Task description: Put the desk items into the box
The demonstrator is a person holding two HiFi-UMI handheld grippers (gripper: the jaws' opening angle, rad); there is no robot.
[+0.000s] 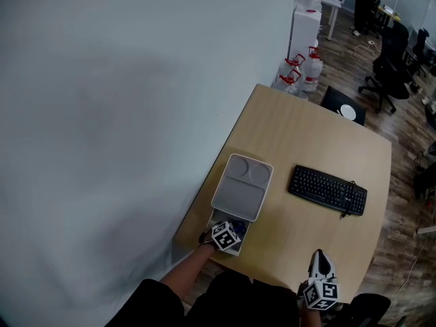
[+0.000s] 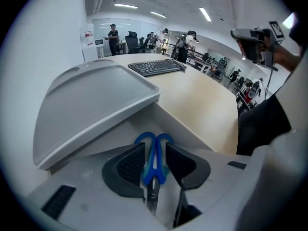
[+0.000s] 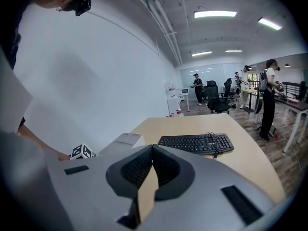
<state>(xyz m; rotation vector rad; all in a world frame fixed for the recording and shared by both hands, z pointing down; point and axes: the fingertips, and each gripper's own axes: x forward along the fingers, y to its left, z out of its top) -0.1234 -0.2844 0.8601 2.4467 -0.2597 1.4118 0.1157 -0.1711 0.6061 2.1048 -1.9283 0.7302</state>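
One item, a pair of blue-handled scissors [image 2: 154,166], is already inside the white box [image 2: 179,125] at the desk's [image 1: 306,135] left edge, low and left in the head view. The box's grey lid [image 1: 242,186] is slid toward its far end and leaves the near end open. The left gripper [image 2: 154,147] reaches into that opening. Its jaws stand a little wider than the handles, with the scissors between the pads, seemingly let go rather than pinched. The scissors' long axis runs straight along the gripper's line of sight, handle loops up-frame toward the lid and blade down-frame toward the camera. Right of centre, a black keyboard [image 1: 327,190] lies on the desk, the only other item showing; it looks too long for the box. At lower right, the right gripper [image 3: 152,150] hangs off the desk's near edge, jaws closed together on nothing.
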